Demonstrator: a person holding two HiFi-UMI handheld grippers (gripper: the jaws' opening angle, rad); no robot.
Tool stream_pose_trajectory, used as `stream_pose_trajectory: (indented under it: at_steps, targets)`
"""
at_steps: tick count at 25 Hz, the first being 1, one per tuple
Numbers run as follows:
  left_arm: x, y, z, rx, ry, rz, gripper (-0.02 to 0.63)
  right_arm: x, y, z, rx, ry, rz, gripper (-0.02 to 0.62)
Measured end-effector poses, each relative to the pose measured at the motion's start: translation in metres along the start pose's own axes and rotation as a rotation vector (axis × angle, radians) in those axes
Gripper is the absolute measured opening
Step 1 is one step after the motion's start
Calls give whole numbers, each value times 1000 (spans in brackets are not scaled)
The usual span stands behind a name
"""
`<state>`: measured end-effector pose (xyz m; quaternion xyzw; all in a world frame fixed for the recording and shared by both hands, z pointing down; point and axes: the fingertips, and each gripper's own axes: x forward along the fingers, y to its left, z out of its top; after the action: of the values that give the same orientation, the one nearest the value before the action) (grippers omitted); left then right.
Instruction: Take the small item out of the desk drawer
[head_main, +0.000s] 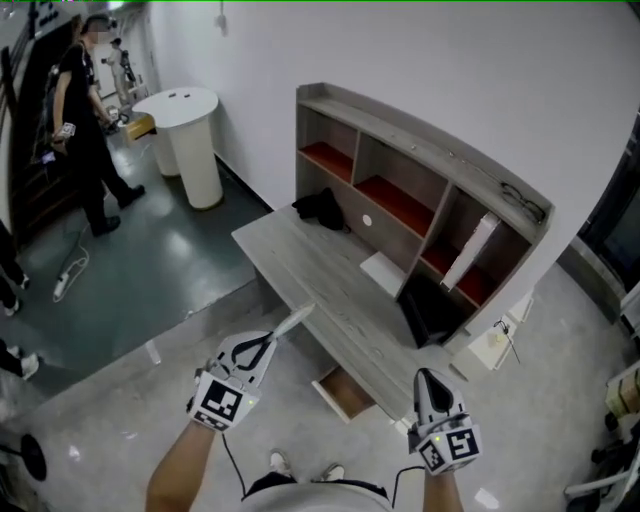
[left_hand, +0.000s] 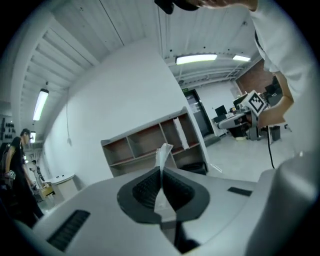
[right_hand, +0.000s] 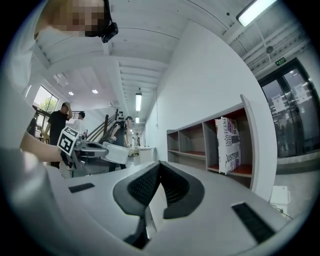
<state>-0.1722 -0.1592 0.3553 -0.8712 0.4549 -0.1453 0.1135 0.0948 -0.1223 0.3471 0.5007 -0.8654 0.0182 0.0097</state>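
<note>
**Spotter:** What's your left claw (left_hand: 161, 172) doing?

**Me:** It's clamped tight on the small item (head_main: 292, 322), a thin pale strip poking out toward one o'clock, clear of the desk (head_main: 300, 262). The open drawer (head_main: 345, 393) sits at four o'clock from it.

**Spotter:** And the right claw (head_main: 428, 378)?

**Me:** Pinched together with nothing in it, by the desk's near edge.

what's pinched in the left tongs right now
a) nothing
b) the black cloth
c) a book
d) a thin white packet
D: the left tongs are shut on a thin white packet that sticks out past their tips.
</note>
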Motion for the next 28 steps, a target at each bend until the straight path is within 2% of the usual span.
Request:
stream_pose_trajectory:
  at_steps: [5,9,14,20,23,28]
  targets:
    - [-48,37,29,-93,-102,131,20,6,-3,21,1,-41,-2,23]
    - [-86,63,37,-159,-160,250,20,8,-9,34,-4,-65,-12,23]
    - [-126,86,29,-215,-205,375,20,7,-22,42,-6,-77,-42,23]
    - [-163,90,1,-325,-230,519,20,-5,-34,43,10,-73,-88,23]
    - [-169,81,-14,-365,-221,531,20,-10,-36,40,20,-65,-103,23]
    - [-167,83,-15,-368,-235,533,20,-7,-35,40,26,-63,-106,21]
